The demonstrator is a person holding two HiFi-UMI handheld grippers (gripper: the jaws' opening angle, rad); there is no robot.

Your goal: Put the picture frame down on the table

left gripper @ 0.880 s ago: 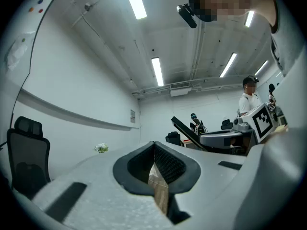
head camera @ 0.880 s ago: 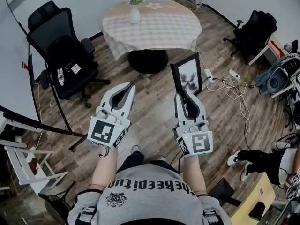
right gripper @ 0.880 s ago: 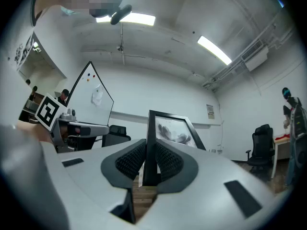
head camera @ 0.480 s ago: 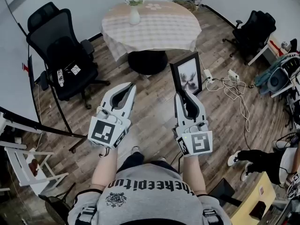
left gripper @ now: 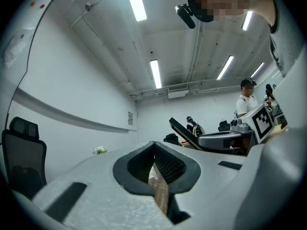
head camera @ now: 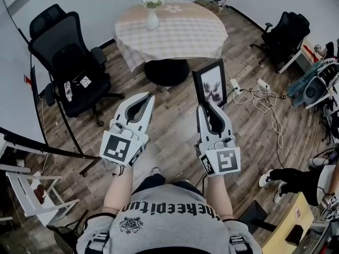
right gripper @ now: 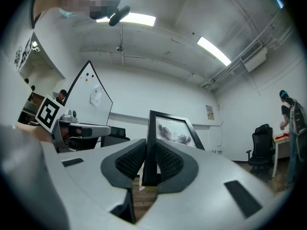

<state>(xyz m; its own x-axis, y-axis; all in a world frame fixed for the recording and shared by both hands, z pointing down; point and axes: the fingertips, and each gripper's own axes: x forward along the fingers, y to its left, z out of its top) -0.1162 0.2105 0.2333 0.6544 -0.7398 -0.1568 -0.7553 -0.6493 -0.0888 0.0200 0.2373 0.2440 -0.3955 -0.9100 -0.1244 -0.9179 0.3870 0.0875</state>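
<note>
A black picture frame [head camera: 211, 83] with a grey floral print stands upright in the air, my right gripper [head camera: 204, 106] shut on its lower left edge. From the right gripper view the frame [right gripper: 169, 129] rises between the two ribbed pads, which press on its edge. My left gripper [head camera: 150, 96] is held level beside it, shut with nothing between its tips [left gripper: 154, 143]. The round table [head camera: 175, 32] with a checked cloth stands ahead, beyond both grippers, and carries a white vase of flowers [head camera: 152, 10].
A black office chair [head camera: 69, 57] stands left of the table and another [head camera: 287, 33] at the far right. Cables and a power strip [head camera: 259, 91] lie on the wood floor to the right. A white rack [head camera: 29, 187] is at the lower left.
Hardly anything differs: both grippers and the frame keep their places, and the view has shifted very slightly.
</note>
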